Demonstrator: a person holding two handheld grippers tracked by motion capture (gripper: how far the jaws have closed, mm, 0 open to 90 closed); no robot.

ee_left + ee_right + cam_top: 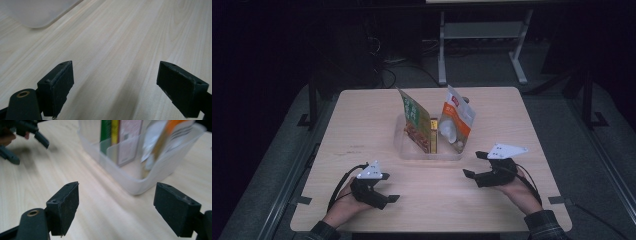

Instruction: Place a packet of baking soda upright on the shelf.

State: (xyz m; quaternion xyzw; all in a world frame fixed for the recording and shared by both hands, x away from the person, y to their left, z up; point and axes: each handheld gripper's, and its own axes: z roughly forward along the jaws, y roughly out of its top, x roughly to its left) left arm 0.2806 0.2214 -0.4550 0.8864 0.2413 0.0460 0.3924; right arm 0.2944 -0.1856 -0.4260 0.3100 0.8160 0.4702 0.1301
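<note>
High view. A clear plastic bin (430,150) stands mid-table on the pale wood-grain table (362,120). It holds a green packet (416,122) leaning to one side, a narrow yellow box (433,134) and a glossy white-and-orange pouch (457,120) tilted the other way. The left gripper (387,187) rests near the table's front edge, jaws apart and empty, well clear of the bin. The right gripper (475,164), jaws also spread and empty, lies just beside the bin's near corner.

Left gripper view. Two matte black, blocky pads (61,83) stand wide over bare wood; nothing lies between them. A rounded, frosted corner of the bin sits ahead and off to the left jaw's side.

Right gripper view. The bin's translucent, thin wall lies ahead, reaching from midway between the jaws toward the right jaw. Judged risk: the packets stand loose and lean, so a jaw striking the light bin could shove it or topple them; the slick pouch may slip from a shallow pinch or crumple.
</note>
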